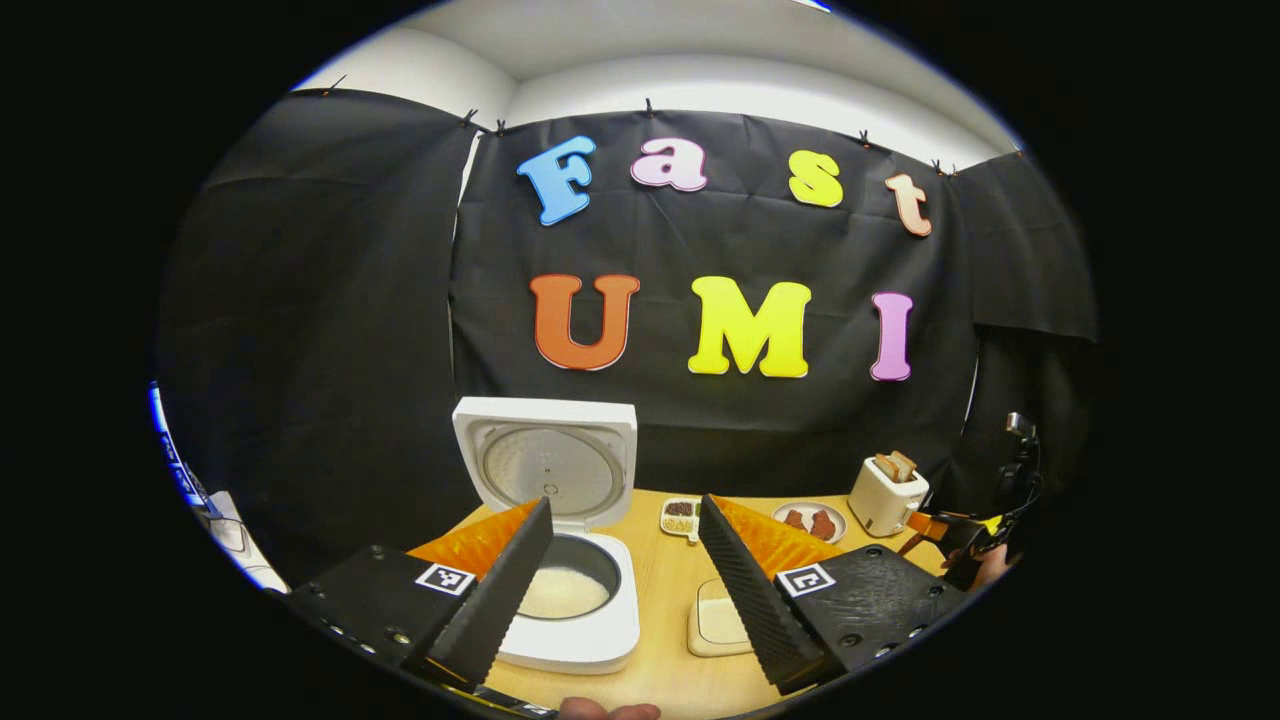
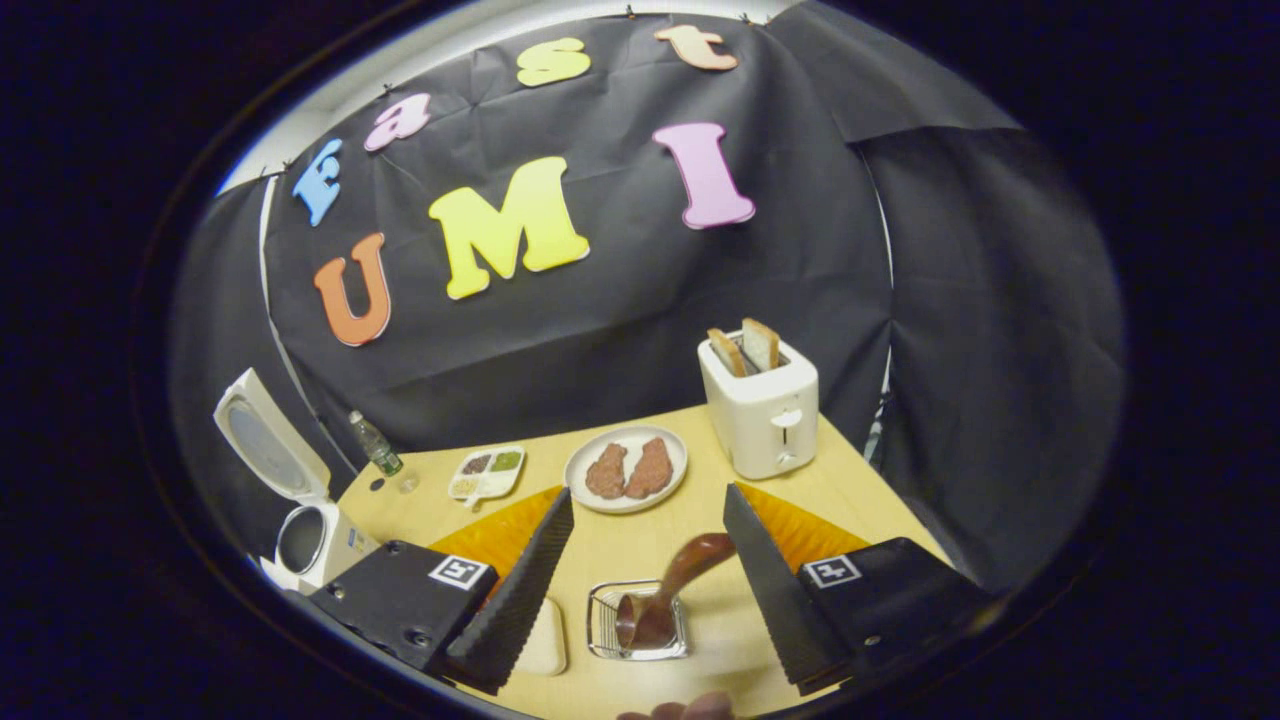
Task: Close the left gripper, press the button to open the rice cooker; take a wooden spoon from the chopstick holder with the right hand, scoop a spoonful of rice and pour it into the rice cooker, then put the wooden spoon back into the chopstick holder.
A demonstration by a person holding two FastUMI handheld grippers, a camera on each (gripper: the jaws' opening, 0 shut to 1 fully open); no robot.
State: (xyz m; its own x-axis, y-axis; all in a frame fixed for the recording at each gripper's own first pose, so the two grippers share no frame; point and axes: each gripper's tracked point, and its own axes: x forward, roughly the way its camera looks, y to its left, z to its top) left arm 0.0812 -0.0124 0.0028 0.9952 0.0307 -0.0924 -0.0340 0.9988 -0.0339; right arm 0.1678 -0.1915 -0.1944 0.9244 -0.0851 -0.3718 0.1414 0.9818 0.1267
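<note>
Black-draped booth, pale wooden tabletop (image 2: 620, 545). White rice cooker (image 1: 585, 625), lid up, rice inside, near left edge. Right gripper (image 2: 640, 560) wide open, empty, above wire chopstick holder (image 2: 600, 625) with brown wooden spoon (image 2: 668, 590) near front edge. Left gripper (image 1: 620, 565) open, empty. Judgement: spoon appears returned; lift straight up, avoid snagging handle.

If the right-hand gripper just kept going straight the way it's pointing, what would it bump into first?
Probably the wooden spoon standing in the wire chopstick holder, which sits between the open right gripper's fingers. Beyond it lies the plate of meat, though depth is hard to judge.
</note>
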